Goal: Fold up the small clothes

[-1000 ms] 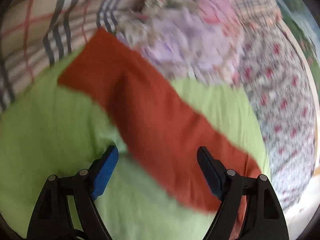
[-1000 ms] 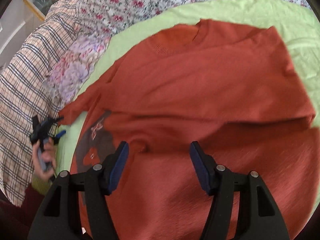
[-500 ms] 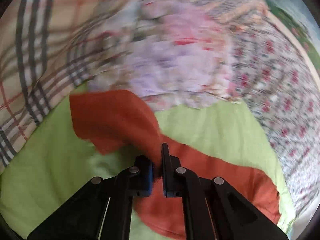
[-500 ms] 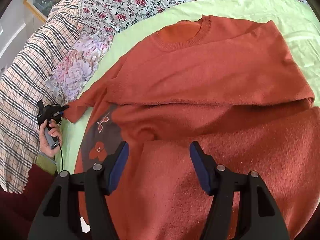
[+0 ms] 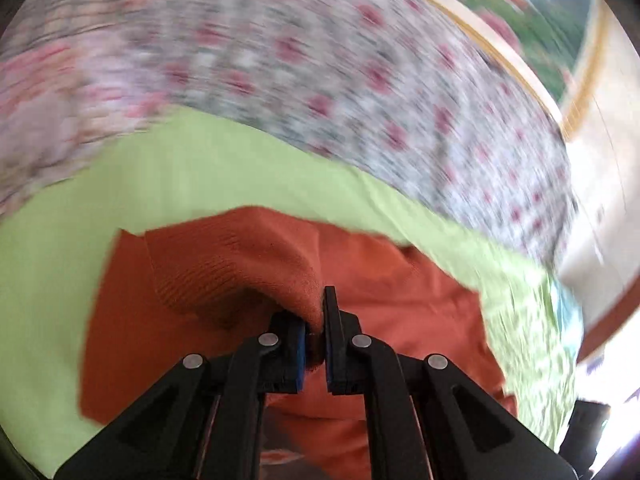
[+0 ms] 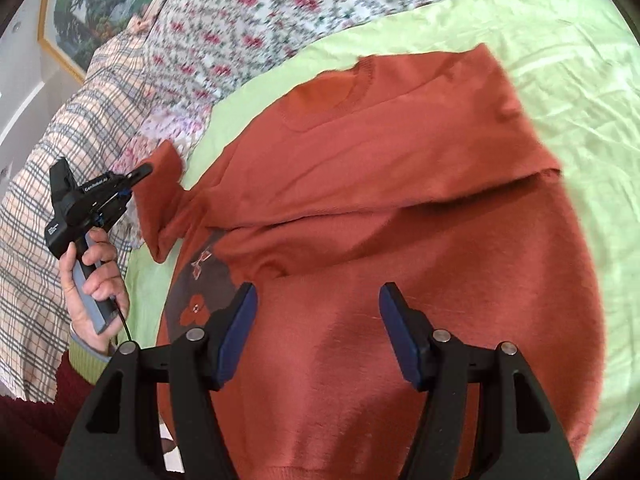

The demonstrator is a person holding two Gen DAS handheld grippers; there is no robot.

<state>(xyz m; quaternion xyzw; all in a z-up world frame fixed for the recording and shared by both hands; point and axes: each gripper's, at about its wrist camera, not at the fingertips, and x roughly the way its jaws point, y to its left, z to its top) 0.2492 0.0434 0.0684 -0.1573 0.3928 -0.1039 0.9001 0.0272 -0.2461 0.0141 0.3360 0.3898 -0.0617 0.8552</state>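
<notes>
An orange-red knit sweater (image 6: 400, 184) lies spread on a light green sheet (image 6: 580, 80), its right sleeve folded across the body. My left gripper (image 5: 316, 336) is shut on the cuff end of the left sleeve (image 5: 240, 268) and holds it lifted above the sheet. It also shows in the right wrist view (image 6: 140, 172), at the left with the sleeve (image 6: 164, 208) hanging from it. My right gripper (image 6: 316, 316) is open and empty, hovering over the lower body of the sweater next to a brown flower patch (image 6: 200, 292).
A floral quilt (image 6: 260, 20) and a plaid blanket (image 6: 36, 200) lie behind and left of the sheet. A small lilac floral cloth (image 6: 160, 132) sits between them. A framed picture (image 6: 92, 8) hangs at the far left. The sheet extends to the right of the sweater.
My left gripper closed on the left sleeve's end, lifted it and swung rightward over the sweater. My right gripper stayed open above the sweater's body.
</notes>
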